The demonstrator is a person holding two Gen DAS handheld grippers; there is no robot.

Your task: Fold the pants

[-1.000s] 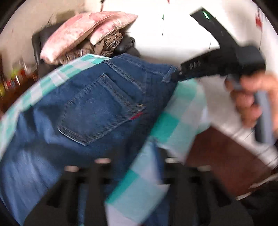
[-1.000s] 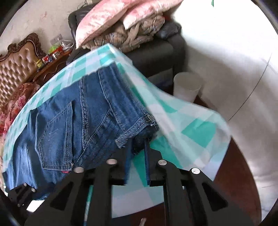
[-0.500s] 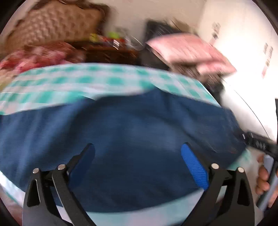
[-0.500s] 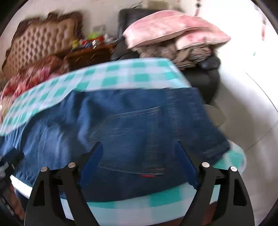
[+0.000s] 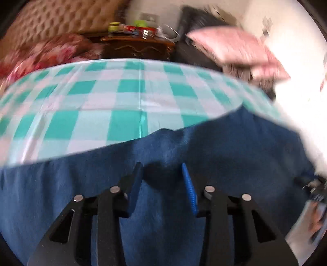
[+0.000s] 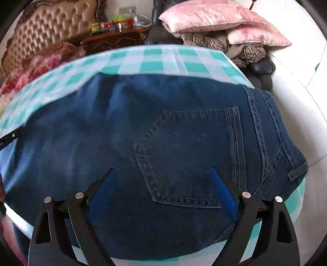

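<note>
Dark blue jeans lie flat on a table under a green-and-white checked cloth, back pocket up, waistband to the right. My right gripper hovers wide open over the pocket, with nothing pinched. In the left wrist view the leg part of the jeans fills the lower half, blurred. My left gripper points down at the denim with its jaws closing. Denim lies under and between the blue pads, and I see no pinch. A hand holding the right gripper shows at the right edge.
Behind the table are pink pillows on a pile of plaid clothes on a dark chair, a wooden nightstand with small jars, a tufted headboard and a floral blanket. White floor lies to the right.
The right gripper let go of the waistband, opened wide and came over the back pocket. The left gripper swung left along the jeans, and its jaws went wide, then narrowed.
</note>
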